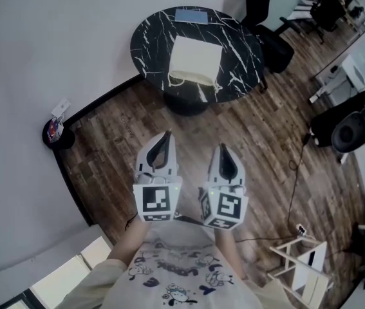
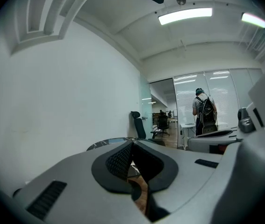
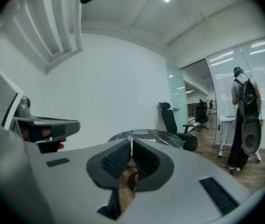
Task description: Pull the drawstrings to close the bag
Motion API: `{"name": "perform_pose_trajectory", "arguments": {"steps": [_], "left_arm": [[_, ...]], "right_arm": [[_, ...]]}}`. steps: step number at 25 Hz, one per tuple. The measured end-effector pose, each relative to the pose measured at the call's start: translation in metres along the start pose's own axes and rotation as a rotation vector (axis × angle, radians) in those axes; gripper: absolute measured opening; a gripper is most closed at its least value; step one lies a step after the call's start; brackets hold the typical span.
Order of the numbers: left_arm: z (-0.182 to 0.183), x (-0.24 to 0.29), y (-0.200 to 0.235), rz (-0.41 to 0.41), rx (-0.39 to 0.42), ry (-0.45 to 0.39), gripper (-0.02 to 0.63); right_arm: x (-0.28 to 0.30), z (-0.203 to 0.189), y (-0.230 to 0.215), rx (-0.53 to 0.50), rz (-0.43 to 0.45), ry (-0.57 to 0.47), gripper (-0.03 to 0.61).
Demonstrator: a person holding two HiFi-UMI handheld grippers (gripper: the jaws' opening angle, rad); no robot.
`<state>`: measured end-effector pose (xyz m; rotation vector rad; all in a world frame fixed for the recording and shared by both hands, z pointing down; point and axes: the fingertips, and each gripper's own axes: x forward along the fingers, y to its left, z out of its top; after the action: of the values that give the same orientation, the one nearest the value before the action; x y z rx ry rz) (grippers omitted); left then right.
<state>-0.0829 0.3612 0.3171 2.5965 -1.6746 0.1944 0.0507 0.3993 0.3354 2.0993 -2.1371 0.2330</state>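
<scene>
A cream drawstring bag (image 1: 196, 60) lies flat on the round black marble table (image 1: 153, 34), its mouth and loose strings (image 1: 181, 78) toward me. My left gripper (image 1: 165, 138) and right gripper (image 1: 224, 149) hang side by side over the wood floor, well short of the table, both shut with nothing in them. In the left gripper view the left gripper's (image 2: 132, 143) tips meet, and the table (image 2: 105, 143) shows just beyond. The right gripper's (image 3: 131, 141) tips also meet in its own view, with the table (image 3: 155, 135) ahead.
A blue pad (image 1: 190, 16) lies at the table's far edge. A black office chair (image 1: 269, 24) stands right of the table. A person with a backpack (image 3: 243, 120) stands far right. A white rack (image 1: 303, 262) and cables lie on the floor at right; a wall runs along the left.
</scene>
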Motion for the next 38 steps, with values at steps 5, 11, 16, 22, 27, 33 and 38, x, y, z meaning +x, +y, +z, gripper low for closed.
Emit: {"name": "perform_pose_trajectory", "arguments": {"steps": [5,11,16,22,27,33,38], "left_arm": [[0.006,0.061,0.025,-0.03,0.0,0.016,0.038],[0.021,0.139,0.054,-0.067,0.003,0.005,0.038],[0.024,0.188,0.075,-0.085,-0.003,0.008,0.038],[0.012,0.225,0.096,-0.085,-0.026,0.041,0.038],[-0.005,0.248,0.105,-0.096,-0.055,0.085,0.038],[-0.023,0.279,0.106,-0.108,-0.051,0.143,0.038],[-0.041,0.31,0.106,-0.099,-0.06,0.2,0.038]], "right_arm": [[0.063,0.017,-0.005,-0.004,-0.024,0.006,0.023],[0.14,0.039,-0.012,-0.012,-0.055,0.001,0.023],[0.194,0.047,-0.012,-0.022,-0.067,0.013,0.023],[0.238,0.045,-0.013,0.005,-0.07,0.048,0.023],[0.257,0.03,-0.025,0.016,-0.09,0.106,0.023],[0.283,-0.005,-0.055,0.031,-0.117,0.223,0.023],[0.314,-0.02,-0.08,0.038,-0.093,0.281,0.025]]}}
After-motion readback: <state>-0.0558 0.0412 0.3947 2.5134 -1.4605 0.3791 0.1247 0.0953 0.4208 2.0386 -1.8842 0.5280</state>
